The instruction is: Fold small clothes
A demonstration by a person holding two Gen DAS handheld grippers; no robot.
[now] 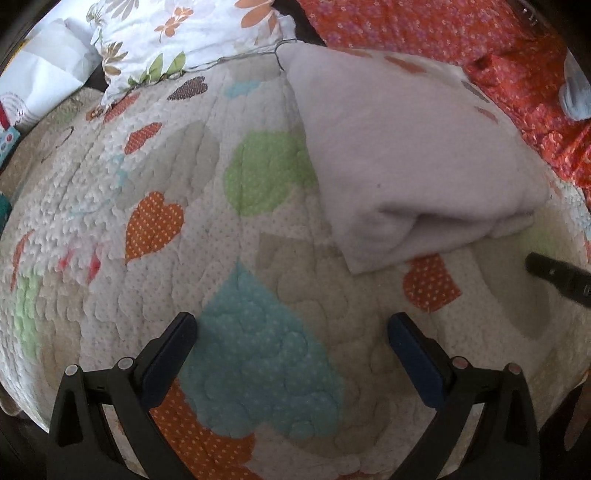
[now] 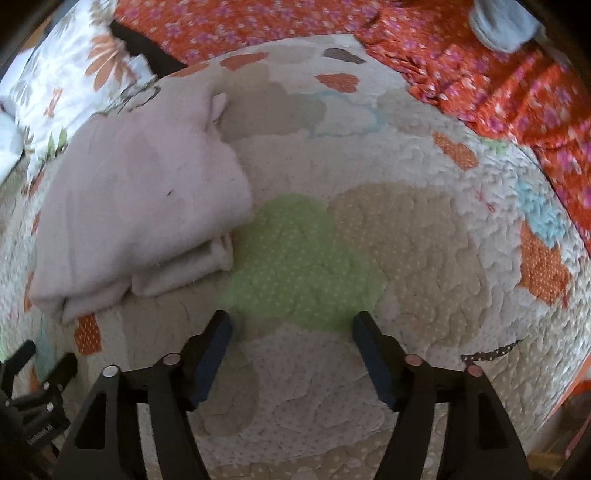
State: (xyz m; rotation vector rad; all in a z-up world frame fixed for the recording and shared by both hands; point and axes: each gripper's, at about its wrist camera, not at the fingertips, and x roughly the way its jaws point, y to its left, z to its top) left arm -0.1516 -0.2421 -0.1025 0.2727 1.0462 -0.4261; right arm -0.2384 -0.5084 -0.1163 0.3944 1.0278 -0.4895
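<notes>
A pale pinkish-white cloth (image 1: 402, 158) lies folded in several layers on the heart-patterned quilt (image 1: 155, 166). In the right wrist view it (image 2: 140, 206) lies at the left. My left gripper (image 1: 291, 325) is open and empty, hovering over the quilt, below and to the left of the cloth. My right gripper (image 2: 291, 321) is open and empty over a green patch, just right of the cloth's near corner. A finger of the right gripper (image 1: 557, 277) shows at the right edge of the left wrist view. The left gripper (image 2: 33, 373) shows at the lower left of the right wrist view.
An orange-red floral fabric (image 1: 480, 40) lies bunched along the back and right (image 2: 498, 88). A white floral pillow (image 1: 177, 40) sits at the back left. A light blue-grey item (image 2: 502, 22) rests on the red fabric. White bags (image 1: 44, 81) lie at the far left.
</notes>
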